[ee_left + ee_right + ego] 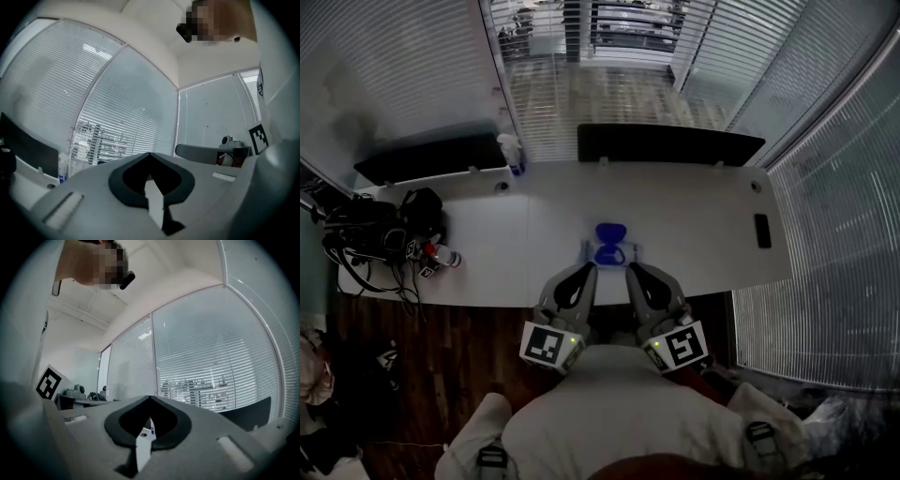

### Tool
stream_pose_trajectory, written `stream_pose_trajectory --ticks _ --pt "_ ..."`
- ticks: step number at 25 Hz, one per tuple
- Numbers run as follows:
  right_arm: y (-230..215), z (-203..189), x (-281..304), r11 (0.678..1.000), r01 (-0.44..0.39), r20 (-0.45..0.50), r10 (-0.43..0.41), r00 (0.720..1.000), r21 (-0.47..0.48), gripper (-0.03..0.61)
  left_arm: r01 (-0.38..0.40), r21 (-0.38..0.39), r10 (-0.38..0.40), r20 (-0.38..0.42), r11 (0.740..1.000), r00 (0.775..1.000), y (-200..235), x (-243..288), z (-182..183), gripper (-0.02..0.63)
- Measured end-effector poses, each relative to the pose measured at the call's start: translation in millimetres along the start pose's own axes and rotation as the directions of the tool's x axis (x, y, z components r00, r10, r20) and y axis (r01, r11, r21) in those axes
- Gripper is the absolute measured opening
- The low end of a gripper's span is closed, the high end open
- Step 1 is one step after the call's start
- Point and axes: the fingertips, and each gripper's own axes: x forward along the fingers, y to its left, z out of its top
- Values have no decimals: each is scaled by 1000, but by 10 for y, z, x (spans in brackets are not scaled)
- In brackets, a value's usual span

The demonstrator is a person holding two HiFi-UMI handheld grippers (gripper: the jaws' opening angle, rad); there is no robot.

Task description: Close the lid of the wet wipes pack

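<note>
The wet wipes pack [610,253] lies on the white table [694,234] near its front edge, with its blue lid [609,232] standing up and open. My left gripper [586,271] and right gripper [634,270] are held side by side just short of the pack, one on each side, touching nothing. In the left gripper view the left gripper [150,154] has its jaws together, tilted up toward the blinds. The right gripper [150,398] is likewise shut and empty, and a sliver of blue shows through the slit between its jaws.
Two dark monitors [670,143] [431,156] stand along the table's back edge, with a spray bottle [511,152] between them. A black bag with cables [389,230] and a small bottle [445,255] sit at the left end. A black phone [762,230] lies at the right.
</note>
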Motion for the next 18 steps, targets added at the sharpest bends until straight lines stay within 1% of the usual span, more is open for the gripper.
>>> stream_pose_trajectory --ticks 4,7,11,18 --pt "-74 70 72 1000 -13 14 13 1000 -5 -2 -12 -2 12 -1 1000 1000 19 106 59 0" --pt "-193 90 84 1000 -21 25 21 999 -7 -2 -20 0 20 -4 1000 1000 -21 200 35 0" --pt "-309 122 99 999 -38 38 38 999 -4 -2 -31 1 31 13 1000 999 -73 308 62 0" --pt "-394 82 109 998 -62 33 62 998 1 -2 -34 16 34 18 999 999 -93 441 74 0"
